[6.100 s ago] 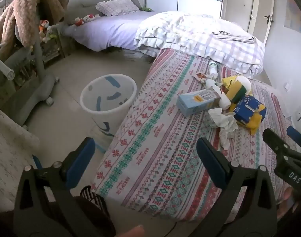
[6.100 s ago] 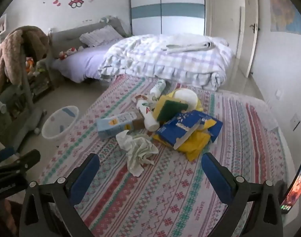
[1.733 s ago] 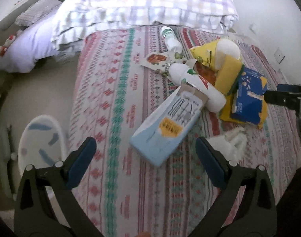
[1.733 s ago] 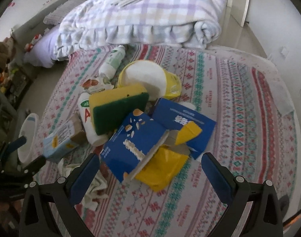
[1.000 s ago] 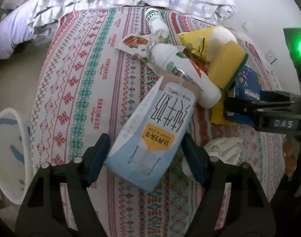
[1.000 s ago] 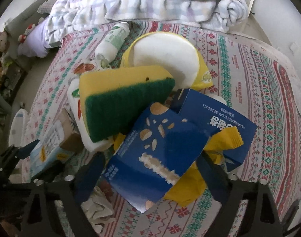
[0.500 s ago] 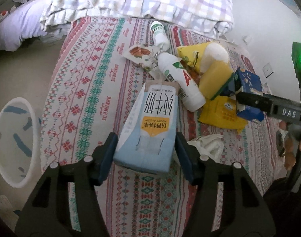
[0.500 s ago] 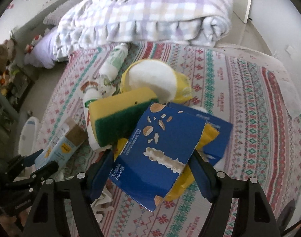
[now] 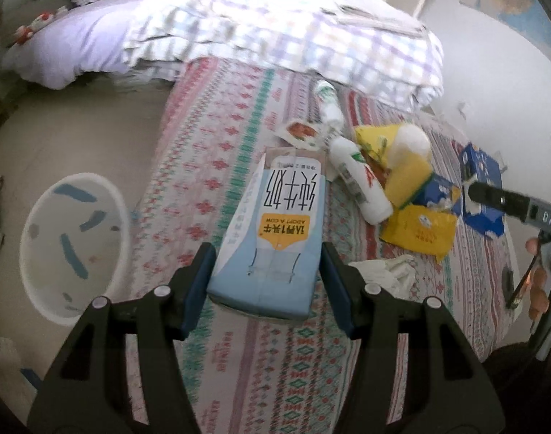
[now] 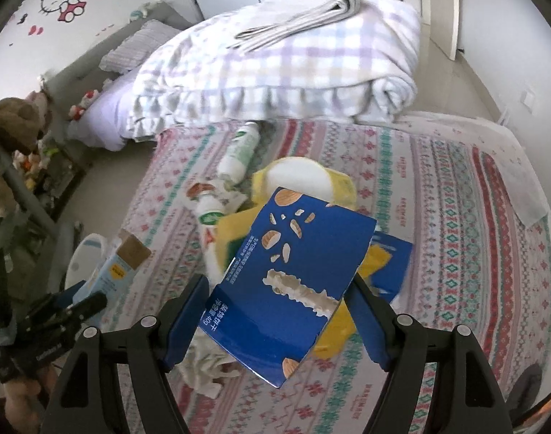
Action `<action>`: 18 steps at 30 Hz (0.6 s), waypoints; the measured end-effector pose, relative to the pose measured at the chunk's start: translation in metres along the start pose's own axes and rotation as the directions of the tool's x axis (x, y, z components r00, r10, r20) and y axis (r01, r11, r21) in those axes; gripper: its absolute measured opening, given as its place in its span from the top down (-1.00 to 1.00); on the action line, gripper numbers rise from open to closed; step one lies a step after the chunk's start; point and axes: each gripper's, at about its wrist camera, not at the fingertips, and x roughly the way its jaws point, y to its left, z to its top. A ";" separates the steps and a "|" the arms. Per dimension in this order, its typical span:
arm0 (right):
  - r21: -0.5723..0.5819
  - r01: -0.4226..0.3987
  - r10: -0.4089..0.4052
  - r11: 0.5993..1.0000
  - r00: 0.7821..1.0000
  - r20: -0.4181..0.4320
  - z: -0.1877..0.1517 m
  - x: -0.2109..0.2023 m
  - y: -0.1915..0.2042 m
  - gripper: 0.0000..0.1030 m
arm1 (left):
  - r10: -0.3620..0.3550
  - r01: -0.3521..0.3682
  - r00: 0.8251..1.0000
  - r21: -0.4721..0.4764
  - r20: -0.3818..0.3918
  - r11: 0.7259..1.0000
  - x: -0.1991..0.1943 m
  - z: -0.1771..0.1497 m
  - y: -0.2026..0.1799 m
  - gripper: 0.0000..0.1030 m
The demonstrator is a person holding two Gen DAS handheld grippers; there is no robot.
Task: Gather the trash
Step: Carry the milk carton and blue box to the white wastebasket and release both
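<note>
Left gripper (image 9: 266, 280) clamps the base of a pale blue milk carton (image 9: 275, 231), both blue pads pressed against its sides, and the carton hangs clear above the patterned bedspread (image 9: 210, 166). The jaws have just been closing and have now settled on it. The carton's near end hides whatever lies directly beneath it.

Over on the other side, the right gripper (image 10: 275, 311) grips a dark blue biscuit box (image 10: 293, 275) by its lower edges, jaws standing fairly wide around it after just closing in. The box is lifted and tilted, and it covers most of the pile behind: only a sliver of the yellow-and-green sponge (image 10: 228, 235) shows at its left, and a second blue box (image 10: 391, 264) peeks out at its right. A yellow packet (image 10: 337, 329) is mostly hidden below.

Further out, near the middle of the bedspread, a white bottle (image 9: 358, 184) lies on its side beside a yellow bag (image 9: 373, 137), blurred. A smaller green-labelled bottle (image 10: 241, 152) lies toward the folded plaid quilt (image 10: 293, 65) at the far edge. A crumpled white tissue (image 9: 384, 271) sits just right of the left gripper, partly cut off by its finger.

On the floor off the bedspread's left edge stands the white trash bin (image 9: 72, 246), its contents too smeared to make out.
</note>
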 end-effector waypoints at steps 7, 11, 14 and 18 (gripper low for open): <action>-0.066 -0.030 0.031 0.997 0.999 0.016 -0.003 0.005 0.045 -0.51 | 0.067 -0.062 0.997 -0.109 0.043 0.992 -0.026 -0.007 0.044 -0.16; -0.089 -0.078 0.079 0.993 0.997 0.008 -0.004 0.011 0.073 -0.51 | 0.117 -0.106 0.992 -0.171 0.052 0.979 -0.036 -0.015 0.072 -0.16; -0.120 -0.104 0.104 0.987 0.995 -0.008 -0.006 0.020 0.097 -0.51 | 0.155 -0.141 0.987 -0.220 0.050 0.965 -0.041 -0.022 0.095 -0.17; -0.147 -0.132 0.128 0.980 0.991 -0.033 -0.010 0.036 0.126 -0.51 | 0.187 -0.170 0.982 -0.275 0.037 0.946 -0.043 -0.029 0.120 -0.17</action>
